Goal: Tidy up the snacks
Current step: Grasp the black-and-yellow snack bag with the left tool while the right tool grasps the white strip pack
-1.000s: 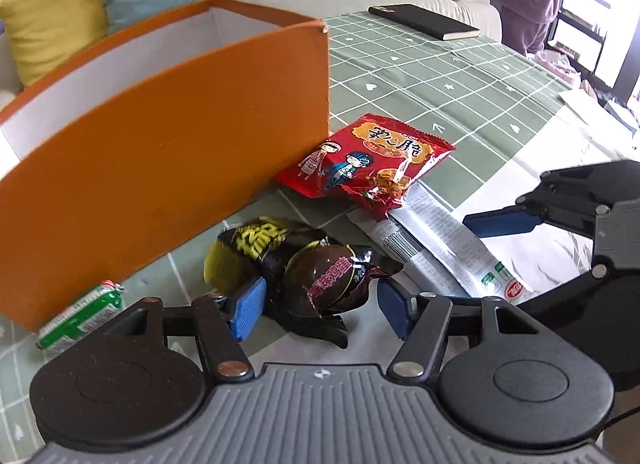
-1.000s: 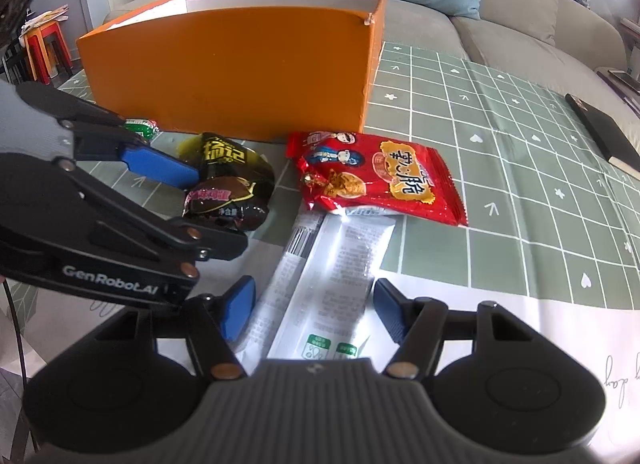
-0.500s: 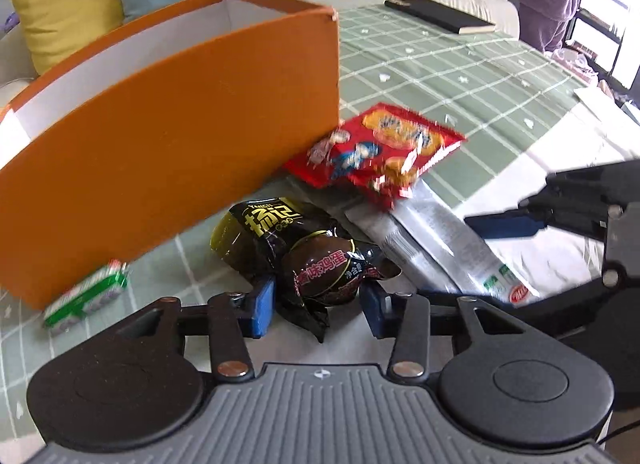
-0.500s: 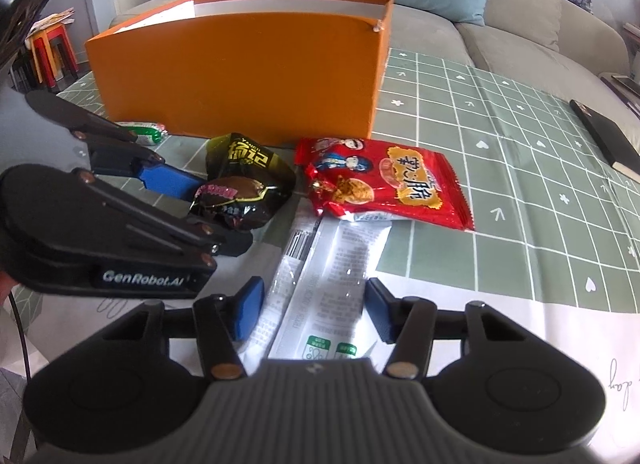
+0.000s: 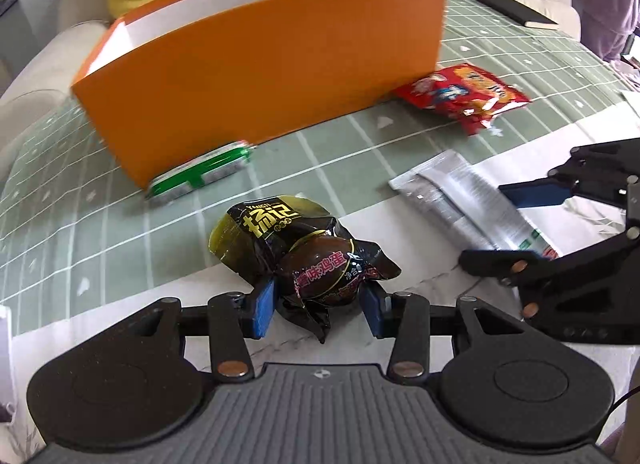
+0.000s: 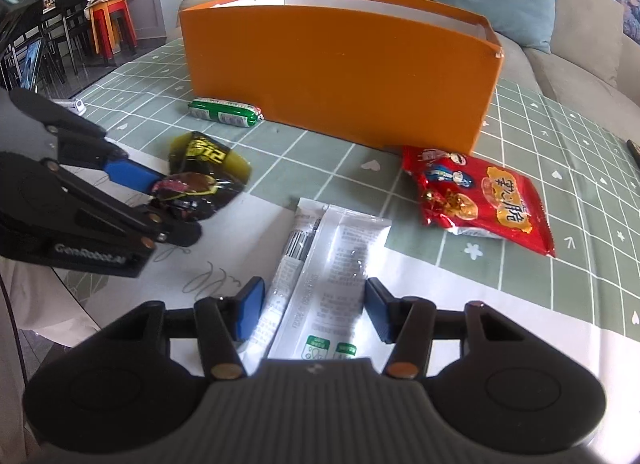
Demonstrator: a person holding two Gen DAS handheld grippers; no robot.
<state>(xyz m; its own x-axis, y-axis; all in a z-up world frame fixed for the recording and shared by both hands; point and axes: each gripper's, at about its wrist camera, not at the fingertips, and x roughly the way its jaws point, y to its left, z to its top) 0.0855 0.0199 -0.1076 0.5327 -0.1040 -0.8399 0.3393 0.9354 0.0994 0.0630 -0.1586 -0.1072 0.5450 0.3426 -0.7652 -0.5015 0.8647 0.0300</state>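
Left wrist view: my left tongs point(image 5: 318, 306) have just clenched the dark egg packet point(image 5: 320, 268), ready for the orange box point(image 5: 260, 64) at 12 o'clock; right tongs point(image 6: 314, 310) released.

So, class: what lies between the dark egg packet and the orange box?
In the right wrist view, only bare green checked tablecloth separates the dark egg packet from the orange box; the green sausage lies off to the side.

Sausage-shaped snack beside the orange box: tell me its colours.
The plastic-wrapped sausage snack is green with white label bands; the right wrist view shows it sharpest.
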